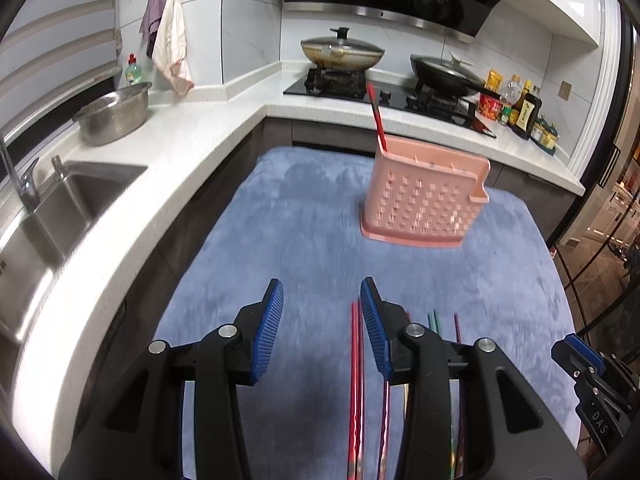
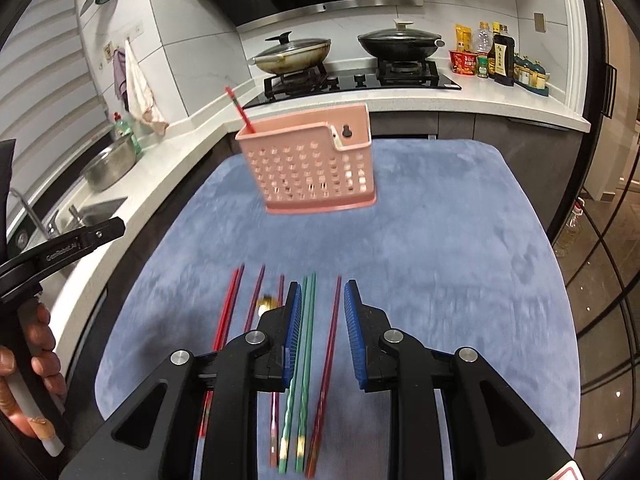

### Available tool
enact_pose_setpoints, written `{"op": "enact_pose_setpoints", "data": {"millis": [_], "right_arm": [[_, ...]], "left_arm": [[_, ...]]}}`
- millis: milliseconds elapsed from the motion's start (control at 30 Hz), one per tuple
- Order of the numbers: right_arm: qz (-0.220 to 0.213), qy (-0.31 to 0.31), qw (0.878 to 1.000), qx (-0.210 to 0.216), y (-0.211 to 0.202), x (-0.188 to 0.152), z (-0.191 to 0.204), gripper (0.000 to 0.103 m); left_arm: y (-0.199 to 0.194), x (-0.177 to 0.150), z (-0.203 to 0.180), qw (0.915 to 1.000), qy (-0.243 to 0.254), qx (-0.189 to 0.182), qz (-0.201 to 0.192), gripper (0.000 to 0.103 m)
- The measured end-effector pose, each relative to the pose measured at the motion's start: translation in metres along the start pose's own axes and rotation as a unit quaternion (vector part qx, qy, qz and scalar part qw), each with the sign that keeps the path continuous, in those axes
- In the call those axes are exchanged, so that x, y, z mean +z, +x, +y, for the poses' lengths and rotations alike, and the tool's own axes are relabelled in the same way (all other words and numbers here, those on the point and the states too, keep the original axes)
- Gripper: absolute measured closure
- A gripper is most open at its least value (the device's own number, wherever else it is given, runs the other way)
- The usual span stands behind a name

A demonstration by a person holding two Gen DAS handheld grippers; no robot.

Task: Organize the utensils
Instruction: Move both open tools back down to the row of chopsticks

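A pink perforated utensil basket (image 1: 424, 200) (image 2: 312, 164) stands on the blue mat (image 1: 304, 216) (image 2: 440, 240) with one red chopstick (image 1: 377, 118) (image 2: 240, 110) leaning in its left end. Several chopsticks lie side by side on the near mat: red ones (image 1: 356, 380) (image 2: 226, 312), purple (image 2: 256, 300), green (image 2: 306, 344) and dark red (image 2: 330, 352). My left gripper (image 1: 322, 296) is open and empty above the mat, just left of the red pair. My right gripper (image 2: 322, 292) is open, hovering over the green and dark red chopsticks.
White counter (image 1: 192, 136) wraps the left and back. A steel sink (image 1: 60, 208) and colander (image 1: 114, 114) are at left. A stove with two lidded pans (image 1: 342, 52) (image 2: 400, 42) and sauce bottles (image 2: 496, 56) are at the back.
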State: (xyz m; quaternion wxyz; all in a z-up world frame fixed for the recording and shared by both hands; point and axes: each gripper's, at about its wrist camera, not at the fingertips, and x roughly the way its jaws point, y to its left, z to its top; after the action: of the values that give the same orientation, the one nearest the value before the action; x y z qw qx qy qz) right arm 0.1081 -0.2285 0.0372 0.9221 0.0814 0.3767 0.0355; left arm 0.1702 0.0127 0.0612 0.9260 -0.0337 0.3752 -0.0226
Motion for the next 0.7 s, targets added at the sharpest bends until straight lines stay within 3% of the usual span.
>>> {"op": "enact_pose_setpoints", "data": {"millis": [467, 700], "right_arm": [[0.064, -0.006, 0.998, -0.015, 0.009, -0.089, 0.006, 0.076], [0.086, -0.004, 0.996, -0.020, 0.025, -0.116, 0.010, 0.076]], "left_arm": [[0.003, -0.076, 0.009, 0.9988, 0.007, 0.004, 0.049, 0.064], [0.012, -0.108, 0.016, 0.9972, 0.009, 0.009, 0.074, 0.060]]}}
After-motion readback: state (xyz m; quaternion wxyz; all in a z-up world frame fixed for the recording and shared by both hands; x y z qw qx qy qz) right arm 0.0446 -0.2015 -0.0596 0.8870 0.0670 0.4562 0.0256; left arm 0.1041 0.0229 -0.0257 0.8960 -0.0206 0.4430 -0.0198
